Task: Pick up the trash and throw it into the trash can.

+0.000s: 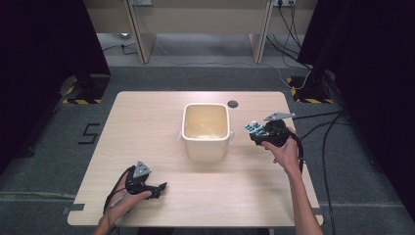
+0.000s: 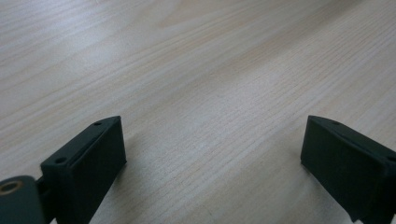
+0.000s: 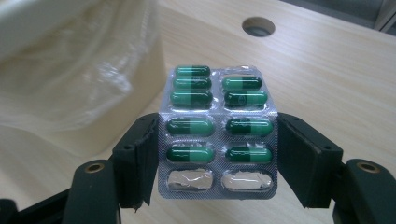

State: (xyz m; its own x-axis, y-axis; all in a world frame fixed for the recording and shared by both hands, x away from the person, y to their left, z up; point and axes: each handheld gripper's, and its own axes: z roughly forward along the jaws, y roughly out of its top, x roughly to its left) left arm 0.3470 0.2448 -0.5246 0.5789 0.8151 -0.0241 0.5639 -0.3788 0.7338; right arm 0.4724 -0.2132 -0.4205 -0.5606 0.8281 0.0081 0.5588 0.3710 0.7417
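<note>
A silver blister pack of green capsules (image 3: 217,133) sits pinched by its two long edges between the black jaws of my right gripper (image 3: 217,154); its two nearest pockets are empty and crushed. From above, the pack (image 1: 252,128) pokes out of the right gripper (image 1: 256,131), held above the table just right of a cream square bin (image 1: 206,150). My left gripper (image 1: 161,187) rests low over the wood near the front left, jaws wide apart, nothing between them (image 2: 212,154).
The bin has a clear plastic liner (image 3: 70,79) and stands mid-table. A round cable hole (image 1: 233,104) lies behind it. Cables trail off the table's right side (image 1: 323,127). Black curtains flank both sides of the table.
</note>
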